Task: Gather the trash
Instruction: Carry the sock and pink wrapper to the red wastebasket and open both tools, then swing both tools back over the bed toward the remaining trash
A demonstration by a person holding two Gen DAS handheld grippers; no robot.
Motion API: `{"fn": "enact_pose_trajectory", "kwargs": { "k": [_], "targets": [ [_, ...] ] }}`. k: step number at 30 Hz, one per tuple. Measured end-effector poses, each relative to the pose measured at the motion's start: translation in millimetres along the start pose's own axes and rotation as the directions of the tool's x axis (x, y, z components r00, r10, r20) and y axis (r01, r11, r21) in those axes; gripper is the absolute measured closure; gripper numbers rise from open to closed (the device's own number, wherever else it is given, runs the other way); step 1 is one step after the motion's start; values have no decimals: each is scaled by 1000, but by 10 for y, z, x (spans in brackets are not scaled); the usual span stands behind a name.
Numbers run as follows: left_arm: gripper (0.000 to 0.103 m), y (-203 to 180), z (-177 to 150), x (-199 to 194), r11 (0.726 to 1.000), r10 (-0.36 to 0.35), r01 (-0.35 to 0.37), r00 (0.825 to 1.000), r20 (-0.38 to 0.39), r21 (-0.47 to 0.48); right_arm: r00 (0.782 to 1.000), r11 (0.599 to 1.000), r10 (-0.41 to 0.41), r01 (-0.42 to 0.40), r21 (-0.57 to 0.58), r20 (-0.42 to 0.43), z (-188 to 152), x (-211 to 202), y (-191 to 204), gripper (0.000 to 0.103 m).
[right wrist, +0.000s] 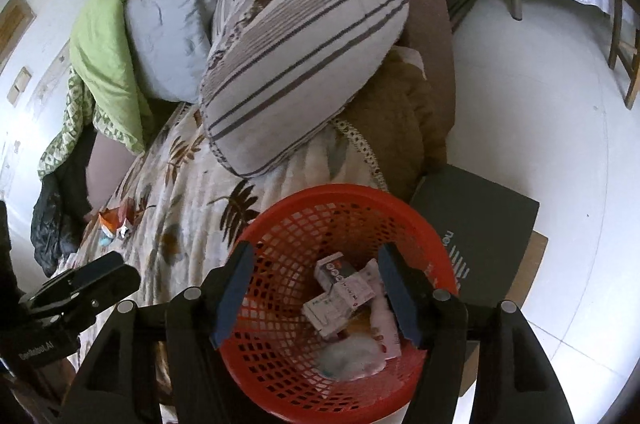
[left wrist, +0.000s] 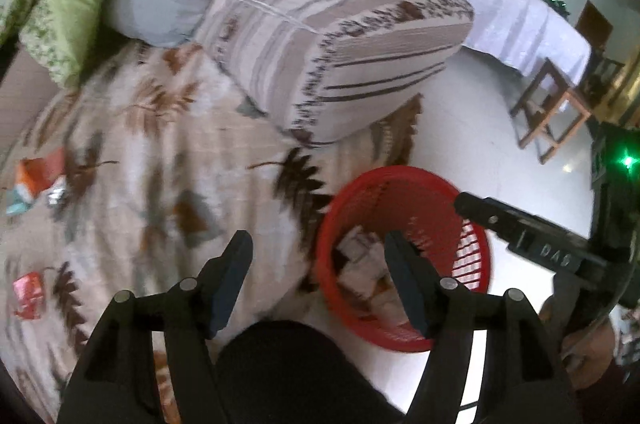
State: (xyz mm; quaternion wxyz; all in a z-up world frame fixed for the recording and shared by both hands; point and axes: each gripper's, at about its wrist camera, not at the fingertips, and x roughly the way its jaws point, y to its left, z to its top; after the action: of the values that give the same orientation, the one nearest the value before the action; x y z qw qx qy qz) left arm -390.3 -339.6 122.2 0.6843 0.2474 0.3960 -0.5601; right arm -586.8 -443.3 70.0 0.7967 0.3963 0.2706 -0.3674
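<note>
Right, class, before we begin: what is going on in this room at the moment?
A person with a gripper in each hand is collecting trash from a bed into a red mesh basket on the floor beside it. The right gripper is over the basket with open, empty jaws; small cartons and wrappers lie inside. The left gripper is also open and empty, near the bed's edge. An orange wrapper and a red packet still lie on the leaf-print blanket.

The basket (right wrist: pixel 344 304) stands on the floor (right wrist: pixel 520 83) beside the bed (right wrist: pixel 192 199). Small boxes (right wrist: pixel 340 292) lie in it; wrappers (left wrist: pixel 36 179), apparently, lie on the blanket.
</note>
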Motion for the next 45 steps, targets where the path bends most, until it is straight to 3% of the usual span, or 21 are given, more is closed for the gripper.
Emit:
{"fn": "enact_pose_trajectory", "kwargs": {
  "k": [9, 15, 19, 23, 27, 30, 33, 36, 40, 45],
  "targets": [
    [33, 409, -211, -400, 990, 143, -142, 986, 86, -27, 1000, 993, -20, 19, -119, -8, -100, 6, 492, 31],
    [29, 696, -393, -708, 960, 279, -270, 948, 153, -81, 998, 969, -56, 51, -241, -12, -202, 7, 915, 31],
    [26, 1014, -594, -923, 936, 334, -307, 930, 155, -175, 996, 950, -78, 65, -307, -31, -234, 60, 1187, 22],
    [26, 1425, -858, -1123, 889, 397, -354, 912, 102, -292, 998, 931, -56, 44, -362, -25, -247, 145, 1535, 14],
    [25, 1816, -1154, -1315, 807, 517, -473, 855, 36, -353, 997, 898, 44, -10, -440, 66, -354, 197, 1938, 8],
    [22, 2173, -1367, -1406, 747, 568, -525, 823, -18, -409, 998, 859, 54, -30, -511, 33, -425, 379, 2242, 8],
    [22, 2517, -1536, -1377, 714, 553, -519, 829, -76, -469, 997, 828, 43, -69, -556, -60, -537, 607, 2456, 8],
    [22, 2785, -1619, -1264, 699, 498, -475, 860, -113, -535, 993, 815, 47, -101, -570, -108, -663, 699, 2492, 8],
    [22, 3025, -1567, -1049, 696, 410, -395, 904, -120, -600, 986, 831, 50, -130, -541, -160, -774, 797, 2399, 8],
    [22, 3322, -1426, -685, 676, 350, -352, 926, -139, -647, 981, 855, 51, -139, -500, -186, -764, 859, 2322, 8]
  ]
}}
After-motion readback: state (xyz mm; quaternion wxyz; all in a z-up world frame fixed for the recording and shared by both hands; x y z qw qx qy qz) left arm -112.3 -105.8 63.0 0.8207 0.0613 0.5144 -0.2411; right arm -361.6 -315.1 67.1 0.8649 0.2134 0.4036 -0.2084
